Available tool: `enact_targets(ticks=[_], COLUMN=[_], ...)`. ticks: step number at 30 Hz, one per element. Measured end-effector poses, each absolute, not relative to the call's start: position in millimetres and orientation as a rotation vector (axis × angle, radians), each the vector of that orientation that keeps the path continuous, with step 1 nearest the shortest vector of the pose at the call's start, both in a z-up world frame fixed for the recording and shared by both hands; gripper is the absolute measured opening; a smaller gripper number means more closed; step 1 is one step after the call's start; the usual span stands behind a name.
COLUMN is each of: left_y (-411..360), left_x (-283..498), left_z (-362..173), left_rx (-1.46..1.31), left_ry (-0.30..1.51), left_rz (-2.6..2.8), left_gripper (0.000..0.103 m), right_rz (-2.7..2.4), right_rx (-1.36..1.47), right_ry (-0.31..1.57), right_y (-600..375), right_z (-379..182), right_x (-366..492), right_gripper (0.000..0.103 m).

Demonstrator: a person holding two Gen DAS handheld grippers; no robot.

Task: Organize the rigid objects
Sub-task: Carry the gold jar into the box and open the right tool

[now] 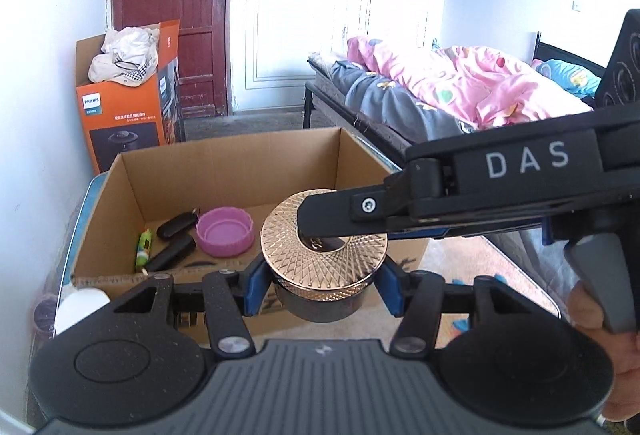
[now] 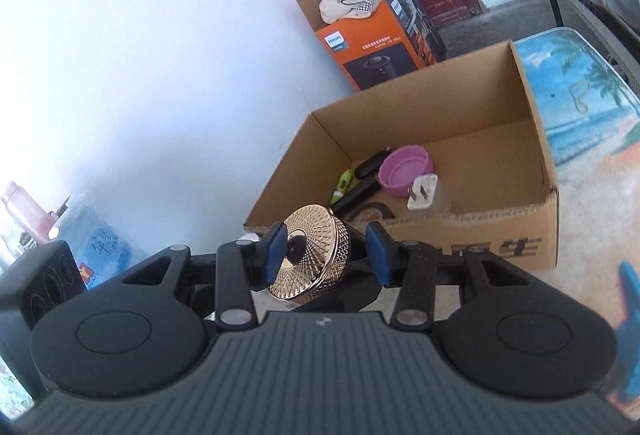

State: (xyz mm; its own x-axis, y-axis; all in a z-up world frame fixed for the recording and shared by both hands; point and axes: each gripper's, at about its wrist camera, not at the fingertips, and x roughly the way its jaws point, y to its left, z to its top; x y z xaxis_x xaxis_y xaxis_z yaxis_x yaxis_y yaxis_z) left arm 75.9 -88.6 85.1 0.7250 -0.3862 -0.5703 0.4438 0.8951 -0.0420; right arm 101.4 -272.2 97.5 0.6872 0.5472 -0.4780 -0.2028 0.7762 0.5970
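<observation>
Gold-lidded jar [image 1: 324,259] held above near edge of cardboard box [image 1: 236,171]: left gripper [image 1: 323,285] jaws clamp its sides below lid; right gripper [image 2: 326,253] jaws clamp it top to bottom, one finger [image 1: 340,209] across lid centre. Jar: round, dark body, lid rose-gold with fine diamond lattice, smooth dished centre. In box: one pink lid [image 2: 404,171], two black oblong cases [image 1: 174,241], one green tube [image 1: 144,247], one white plug [image 2: 422,193].
</observation>
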Motion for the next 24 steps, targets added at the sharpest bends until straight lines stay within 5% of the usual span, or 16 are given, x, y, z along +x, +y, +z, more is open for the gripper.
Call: enact_targets(ticks=[8,24], left_y=[-106.0,-129.3], left_x=[170.9,309.1], left_z=[100.0,24.2], left_rx=[0.022,-0.073], left_ry=[0.723,1.032], left_rz=[-0.519,-0.424], left_gripper=[0.057,0.057], right_rz=[0.410,0.385], right_rx=[0.478,0.373], right_ry=[0.729,1.014], right_y=[-295.8,-293.7], right_z=[113.7,42.0], right_x=[180.8,329.9], right_gripper=[0.044,0.044])
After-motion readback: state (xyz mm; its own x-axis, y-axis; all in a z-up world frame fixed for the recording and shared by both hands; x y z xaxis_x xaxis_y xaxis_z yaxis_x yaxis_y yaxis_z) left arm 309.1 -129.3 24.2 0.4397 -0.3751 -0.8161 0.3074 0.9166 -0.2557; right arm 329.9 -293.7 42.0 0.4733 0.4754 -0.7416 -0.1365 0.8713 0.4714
